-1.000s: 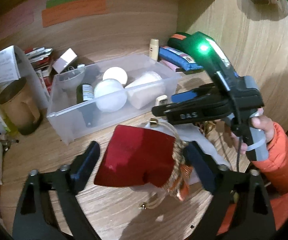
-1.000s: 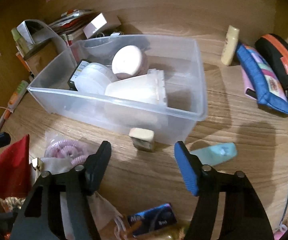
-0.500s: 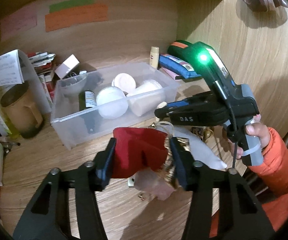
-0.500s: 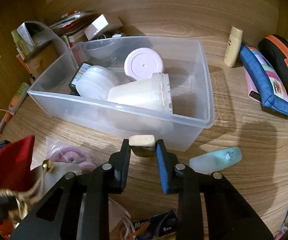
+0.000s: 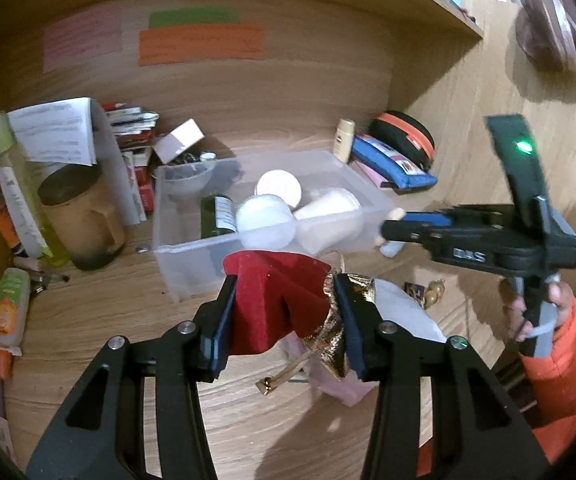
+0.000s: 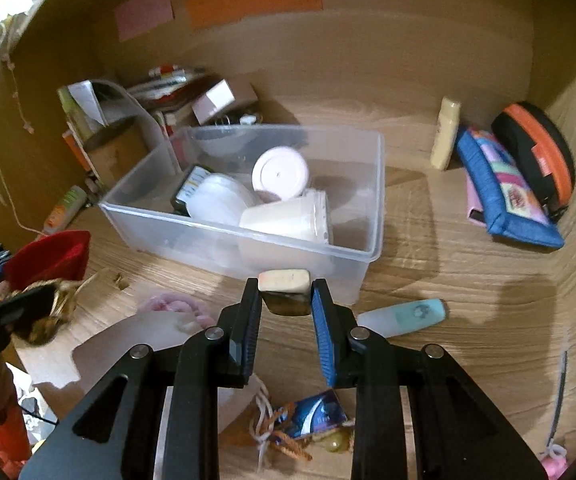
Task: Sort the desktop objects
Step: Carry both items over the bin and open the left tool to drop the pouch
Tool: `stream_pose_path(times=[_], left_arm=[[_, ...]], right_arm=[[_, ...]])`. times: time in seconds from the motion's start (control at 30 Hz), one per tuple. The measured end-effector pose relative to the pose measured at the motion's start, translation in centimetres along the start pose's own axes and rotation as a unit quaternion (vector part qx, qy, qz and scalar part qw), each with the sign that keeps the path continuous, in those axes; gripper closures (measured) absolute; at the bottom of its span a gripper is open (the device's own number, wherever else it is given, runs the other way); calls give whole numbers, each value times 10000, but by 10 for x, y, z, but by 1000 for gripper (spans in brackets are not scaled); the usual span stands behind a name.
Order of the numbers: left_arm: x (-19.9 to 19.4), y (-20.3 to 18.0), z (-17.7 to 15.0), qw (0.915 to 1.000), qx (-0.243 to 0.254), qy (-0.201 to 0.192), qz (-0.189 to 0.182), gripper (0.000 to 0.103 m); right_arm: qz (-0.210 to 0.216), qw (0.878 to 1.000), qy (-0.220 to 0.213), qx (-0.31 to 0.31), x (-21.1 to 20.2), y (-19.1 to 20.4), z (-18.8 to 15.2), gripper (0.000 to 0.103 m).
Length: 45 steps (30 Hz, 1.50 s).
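Observation:
My left gripper (image 5: 283,304) is shut on a red velvet pouch (image 5: 275,300) with gold trim and a dangling cord, held above the wooden desk. My right gripper (image 6: 284,300) is shut on a small bottle with a cream cap (image 6: 284,282), lifted off the desk just in front of the clear plastic bin (image 6: 360,254). In the left wrist view the right gripper (image 5: 388,230) holds that bottle by the bin's (image 5: 167,254) right end. The bin holds white jars and a dark bottle. In the right wrist view the red pouch (image 6: 53,254) shows at the left.
A pale blue tube (image 6: 404,316), pink beads (image 6: 175,306) and white bags lie on the desk near the front. A blue pouch (image 6: 504,196), a black and orange case (image 6: 536,152) and a cream tube (image 6: 446,132) sit at the right. A brown mug (image 5: 79,216) and papers stand at the left.
Both grippers went from open to shut, the left on the red pouch, the right on the small bottle. Both then rose, lifting pouch and bottle off the desk.

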State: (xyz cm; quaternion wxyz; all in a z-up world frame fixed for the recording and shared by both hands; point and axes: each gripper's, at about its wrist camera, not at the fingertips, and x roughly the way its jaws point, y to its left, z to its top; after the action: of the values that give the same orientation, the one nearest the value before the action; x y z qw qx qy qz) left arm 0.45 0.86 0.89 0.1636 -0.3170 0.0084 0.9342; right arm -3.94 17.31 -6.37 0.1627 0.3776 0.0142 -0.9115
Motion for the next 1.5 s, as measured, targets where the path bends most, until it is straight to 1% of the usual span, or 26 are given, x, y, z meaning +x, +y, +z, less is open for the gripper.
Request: stream_pose_path(times=[0.2, 0.37, 0.5, 0.6, 0.77, 0.83, 0.9, 1.13, 1.17, 1.2, 1.23, 1.27, 1.5], left_arm=[[-12, 15, 16, 9994, -140, -229, 202, 57], [-15, 33, 32, 9981, -356, -382, 320, 57], [-8, 46, 44, 9966, -568, -408, 428, 57], [-1, 52, 49, 9959, -719, -399, 385, 57], [21, 59, 59, 9951, -839, -278, 438, 57], [33, 63, 62, 9949, -890, -166, 448, 57], [45, 66, 64, 9944, -932, -53, 486, 57], [76, 72, 66, 9936, -992, 275, 464, 57], [79, 72, 66, 9936, -988, 306, 461, 57], [83, 71, 66, 9935, -981, 345, 458, 57], [85, 72, 66, 9935, -975, 364, 465, 57], [88, 71, 66, 9934, -967, 384, 491, 57], [105, 73, 67, 9916, -1004, 544, 605, 57]], right_arm=[[-29, 9995, -304, -19, -27, -1, 2, 80], [6, 9988, -490, 62, -39, -7, 8, 80], [12, 9979, -644, 111, -46, -9, 14, 80], [28, 9971, -748, 121, -49, -11, 21, 81], [52, 9966, -825, 40, -43, -10, 36, 81], [74, 9975, -701, -4, -32, -9, 40, 81], [204, 9985, -501, 7, -19, -10, 38, 81], [228, 9987, 400, -222, 27, -8, 10, 80], [225, 9981, 516, -247, 33, -9, 7, 79], [234, 9970, 680, -288, 41, -8, 4, 75], [256, 9961, 786, -316, 46, -7, 2, 68], [292, 9951, 888, -332, 52, -7, 1, 66], [330, 9885, 1355, -578, 76, 2, -6, 66]])
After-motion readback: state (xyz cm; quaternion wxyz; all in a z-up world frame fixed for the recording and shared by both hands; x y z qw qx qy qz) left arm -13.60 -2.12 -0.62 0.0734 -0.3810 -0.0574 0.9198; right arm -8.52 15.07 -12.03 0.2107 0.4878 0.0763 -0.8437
